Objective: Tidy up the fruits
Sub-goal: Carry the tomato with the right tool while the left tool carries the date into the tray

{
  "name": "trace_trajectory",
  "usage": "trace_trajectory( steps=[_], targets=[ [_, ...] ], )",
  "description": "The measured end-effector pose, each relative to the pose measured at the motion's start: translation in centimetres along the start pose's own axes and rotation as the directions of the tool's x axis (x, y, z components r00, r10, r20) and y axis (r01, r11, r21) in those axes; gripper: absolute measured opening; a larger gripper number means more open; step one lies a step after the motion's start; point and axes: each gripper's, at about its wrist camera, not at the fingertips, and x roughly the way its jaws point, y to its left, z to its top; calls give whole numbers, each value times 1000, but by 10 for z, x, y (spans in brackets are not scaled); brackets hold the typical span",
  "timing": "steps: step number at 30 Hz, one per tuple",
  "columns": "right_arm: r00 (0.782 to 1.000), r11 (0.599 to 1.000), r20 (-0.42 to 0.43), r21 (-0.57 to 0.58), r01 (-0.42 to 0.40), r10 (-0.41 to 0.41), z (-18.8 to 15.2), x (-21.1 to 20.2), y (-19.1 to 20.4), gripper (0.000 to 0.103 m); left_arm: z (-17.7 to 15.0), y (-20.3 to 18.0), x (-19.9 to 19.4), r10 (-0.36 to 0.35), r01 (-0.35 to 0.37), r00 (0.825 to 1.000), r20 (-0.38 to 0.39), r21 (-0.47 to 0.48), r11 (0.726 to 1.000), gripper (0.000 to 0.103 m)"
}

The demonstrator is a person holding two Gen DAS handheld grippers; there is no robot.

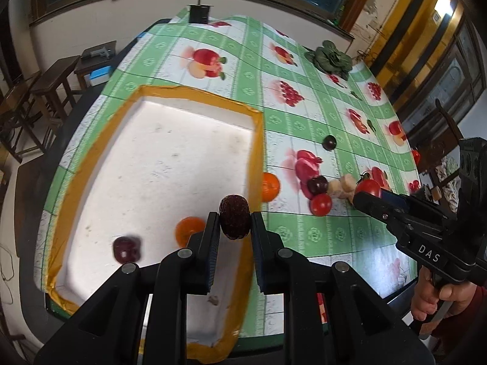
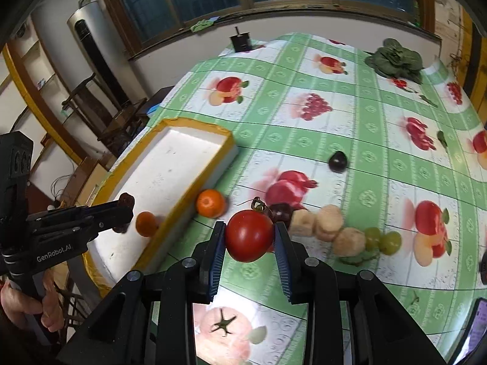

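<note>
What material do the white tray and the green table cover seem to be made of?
Tray: probably foam, matte white and thick-walled, with a finely pitted, stained floor; yellow tape wraps its rim. Cover: likely plastic or oilcloth, smooth with a slight sheen, printed with fruit.

Count by kind, both wrist views combined:

- Grippers: two, the left gripper and the right gripper.
- Foam tray: one, left half of frame.
- Oranges: two, one in the tray, one outside its wall.
- Tomatoes: two, large and small.
- Dark round fruits: three.
- Dark wrinkled fruit: one.
- Green grapes: small cluster, number unclear.
- Leafy vegetable: one, upper right.
</note>
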Motion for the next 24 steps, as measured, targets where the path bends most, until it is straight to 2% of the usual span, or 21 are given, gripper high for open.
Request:
trace_trajectory(
  steps=[8, 14, 18, 24],
  targets=[
    [999, 996, -22, -75, -47, 46, 14, 14, 40, 32, -2, 45, -18, 36, -34, 999, 31, -76, 997, 18],
    [994, 988, -42, -116, -106, 101, 23, 27, 69, 32, -1, 77, -24, 68, -65, 997, 25, -106, 992, 18],
    [989, 980, -65, -138, -143, 135, 30, 41, 90, 32, -10, 81, -18, 54, -53, 999, 6, -115, 992, 18],
    [982, 974, -119, -151, -167, 150, 45, 71, 111, 32, -27, 64, -1, -3, -1, 999, -45, -89, 996, 18]
  ],
)
